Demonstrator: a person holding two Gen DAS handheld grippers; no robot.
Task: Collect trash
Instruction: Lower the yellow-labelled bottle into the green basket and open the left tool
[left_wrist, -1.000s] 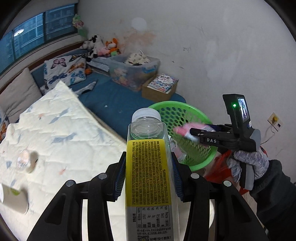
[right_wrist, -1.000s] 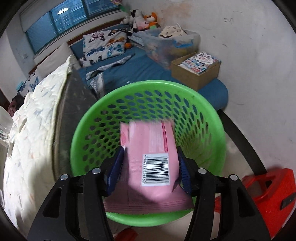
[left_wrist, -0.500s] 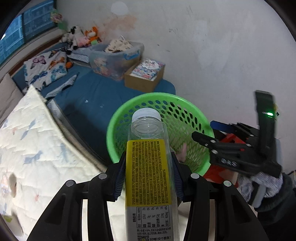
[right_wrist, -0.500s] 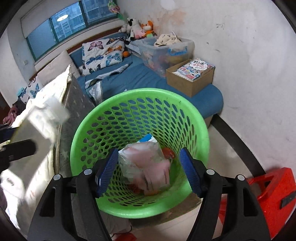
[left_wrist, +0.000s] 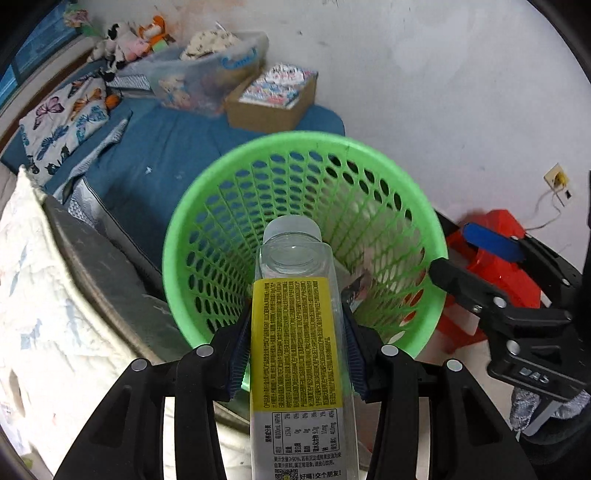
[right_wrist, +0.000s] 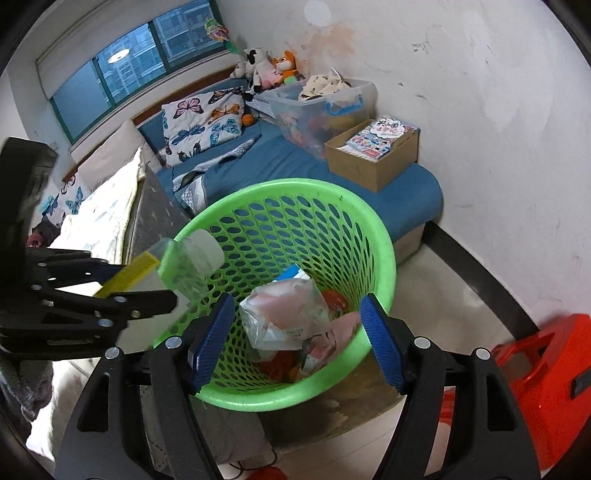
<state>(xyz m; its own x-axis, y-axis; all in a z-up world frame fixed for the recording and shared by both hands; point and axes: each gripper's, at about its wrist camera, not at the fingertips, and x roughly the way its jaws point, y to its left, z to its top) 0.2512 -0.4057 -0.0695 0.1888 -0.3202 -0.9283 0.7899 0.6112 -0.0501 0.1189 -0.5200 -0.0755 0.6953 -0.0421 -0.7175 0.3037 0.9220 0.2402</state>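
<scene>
My left gripper (left_wrist: 295, 354) is shut on a clear plastic bottle (left_wrist: 293, 332) with a yellow label and a white cap. The bottle's cap end points over the rim of the green mesh basket (left_wrist: 207, 206). In the right wrist view the bottle (right_wrist: 184, 269) pokes over the left rim of the basket (right_wrist: 380, 229). My right gripper (right_wrist: 297, 343) is open and empty above the basket's near side. A pink packet (right_wrist: 291, 317) and other wrappers lie in the basket's bottom. The right gripper also shows in the left wrist view (left_wrist: 476, 266).
A bed with a white quilt (left_wrist: 40, 295) lies to the left. A blue mattress (right_wrist: 288, 158) behind the basket carries a cardboard box (right_wrist: 373, 155) and a clear storage bin (right_wrist: 321, 107). A red stool (right_wrist: 543, 369) stands at the right by the white wall.
My right gripper opened and the pink packet dropped into the basket. My left gripper carried the bottle from over the bed to above the basket's rim.
</scene>
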